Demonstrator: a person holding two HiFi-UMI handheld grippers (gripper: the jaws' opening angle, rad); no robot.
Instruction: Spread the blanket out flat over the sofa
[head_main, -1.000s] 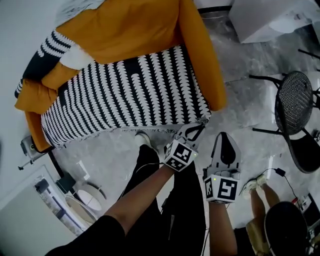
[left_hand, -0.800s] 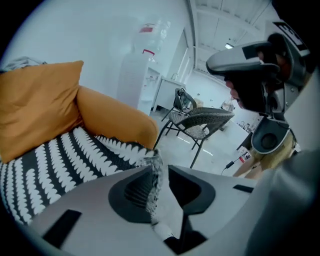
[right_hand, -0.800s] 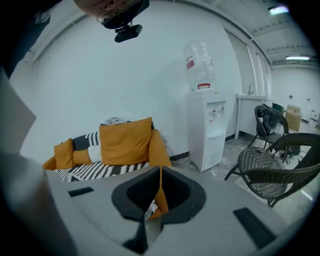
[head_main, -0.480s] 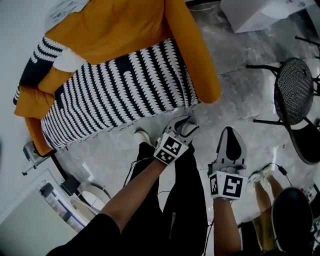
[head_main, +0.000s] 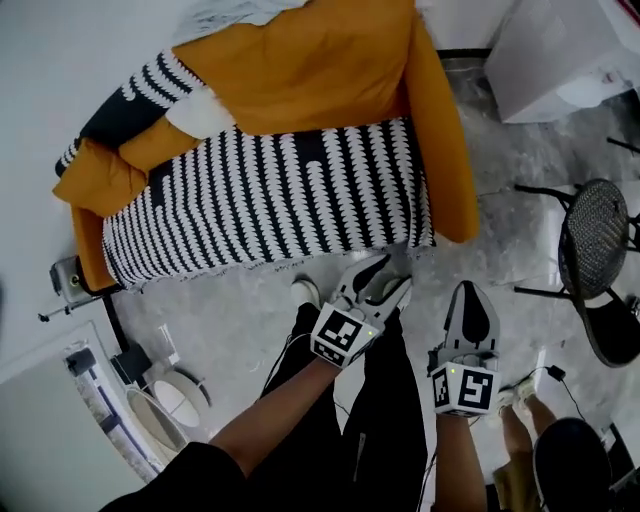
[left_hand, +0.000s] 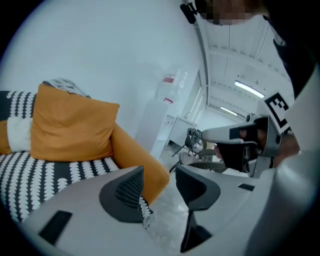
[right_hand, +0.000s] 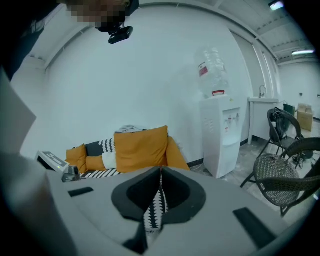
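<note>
The black-and-white blanket (head_main: 270, 200) lies spread over the seat of the orange sofa (head_main: 445, 150), its front edge hanging over the sofa's front. My left gripper (head_main: 385, 278) stands open just in front of the blanket's front right corner, with nothing between its jaws. In the left gripper view that fringed corner (left_hand: 145, 214) hangs beside the left jaw of the left gripper (left_hand: 159, 172). My right gripper (head_main: 471, 292) is shut, to the right of the left one and clear of the sofa. In the right gripper view, blanket pattern shows through the slit below the right gripper (right_hand: 160, 170) tips.
A big orange cushion (head_main: 290, 60) leans on the sofa back and a small one (head_main: 100, 180) sits at the left end. A black mesh chair (head_main: 595, 225) stands at the right, a water dispenser (right_hand: 222, 135) by the wall. Someone's feet (head_main: 515, 385) are at the lower right.
The left gripper was shut on the blanket's front right corner; it has opened, let the corner go and drawn back a little. The right gripper stayed shut.
</note>
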